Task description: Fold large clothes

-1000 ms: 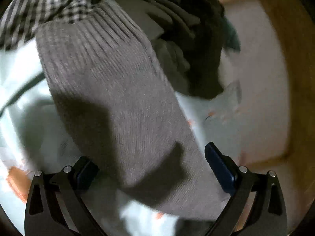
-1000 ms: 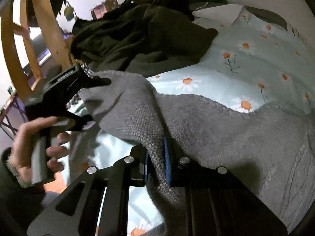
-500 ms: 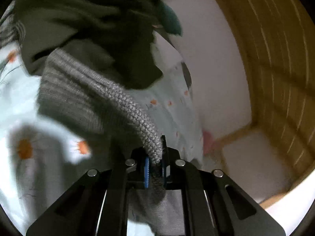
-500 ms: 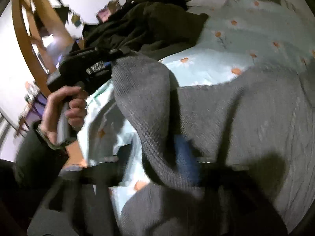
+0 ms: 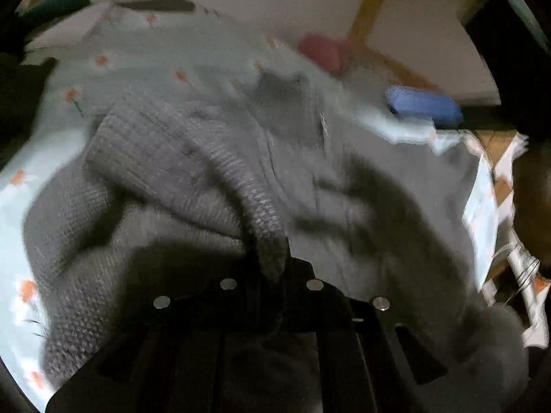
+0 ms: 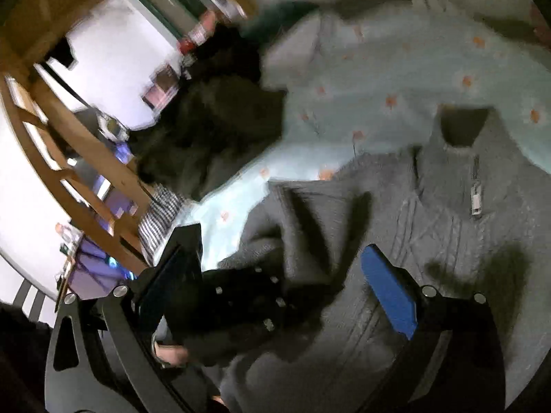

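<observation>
Sweater [image 6: 447, 241], grey chunky knit, lies spread across the daisy-print bedspread [image 6: 378, 79], collar toward its far edge. Soft, heavy and floppy, likely best gripped at ribbed hems. Left gripper [image 5: 272, 268] pinches the sleeve cuff [image 5: 268, 237]; right gripper [image 6: 282, 258] is opening, nothing between its jaws.

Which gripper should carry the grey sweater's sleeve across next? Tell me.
Left. The left gripper is shut on the grey sweater sleeve; the right gripper is opening, nothing between its jaws.
</observation>
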Demonstrator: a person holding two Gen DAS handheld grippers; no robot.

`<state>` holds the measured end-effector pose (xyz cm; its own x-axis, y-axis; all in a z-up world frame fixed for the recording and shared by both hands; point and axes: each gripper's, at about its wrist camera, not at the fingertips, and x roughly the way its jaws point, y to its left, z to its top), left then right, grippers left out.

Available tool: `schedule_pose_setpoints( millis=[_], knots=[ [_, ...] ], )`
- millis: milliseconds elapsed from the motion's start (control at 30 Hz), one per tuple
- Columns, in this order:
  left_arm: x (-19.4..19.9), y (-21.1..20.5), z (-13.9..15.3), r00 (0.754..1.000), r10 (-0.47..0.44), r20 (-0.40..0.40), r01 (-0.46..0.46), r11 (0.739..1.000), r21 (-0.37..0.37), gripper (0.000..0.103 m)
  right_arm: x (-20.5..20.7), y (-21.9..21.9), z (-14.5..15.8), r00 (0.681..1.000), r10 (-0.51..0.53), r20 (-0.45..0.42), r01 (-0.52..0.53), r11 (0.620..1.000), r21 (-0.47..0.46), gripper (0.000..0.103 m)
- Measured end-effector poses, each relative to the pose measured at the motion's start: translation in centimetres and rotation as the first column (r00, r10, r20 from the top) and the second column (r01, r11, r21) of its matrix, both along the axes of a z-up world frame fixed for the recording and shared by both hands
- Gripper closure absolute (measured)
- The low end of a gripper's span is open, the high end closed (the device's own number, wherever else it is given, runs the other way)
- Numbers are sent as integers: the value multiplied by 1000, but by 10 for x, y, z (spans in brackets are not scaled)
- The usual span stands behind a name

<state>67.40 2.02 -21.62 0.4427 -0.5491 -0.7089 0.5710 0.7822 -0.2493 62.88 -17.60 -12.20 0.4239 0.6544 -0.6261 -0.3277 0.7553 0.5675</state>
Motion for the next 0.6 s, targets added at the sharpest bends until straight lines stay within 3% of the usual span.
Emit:
schedule_pose_setpoints(
  millis=[100,167,233,300,367,400,467,533,567,600],
  knots=[
    [-3,-7,-5,999,-14,32,12,998,60,96,35,18,-35,987,-1,-163,-14,996,-93,3],
    [1,-17,-2,999,-12,36,10,998,64,96,52,25,-55,972,0,-233,-14,998,-55,3],
    [4,-21,-3,998,-17,57,11,995,100,96,65,35,-62,968,7,-250,-14,1000,-25,3],
    [5,-28,-5,997,-13,70,5,993,116,95,69,55,-62,983,6,-182,-34,988,-150,11],
    [8,-28,-5,998,-8,63,2,995,99,95,69,70,-60,992,16,-126,-52,957,-285,81],
    [6,-24,-4,998,-6,58,0,996,87,95,65,70,-56,996,17,-92,-42,960,-275,89],
    [5,-21,1,997,6,81,-12,998,67,95,54,47,-37,1000,26,15,-24,995,-95,93],
    [-5,-7,20,988,16,151,-14,1000,-16,94,40,20,-19,995,-46,89,45,999,10,93],
    [-9,-3,30,982,28,186,-19,999,-51,91,34,2,-12,991,-82,103,73,993,89,93],
    [-14,3,44,974,54,220,-33,995,-96,82,27,-15,-6,987,-118,109,101,984,148,93]
  ],
)
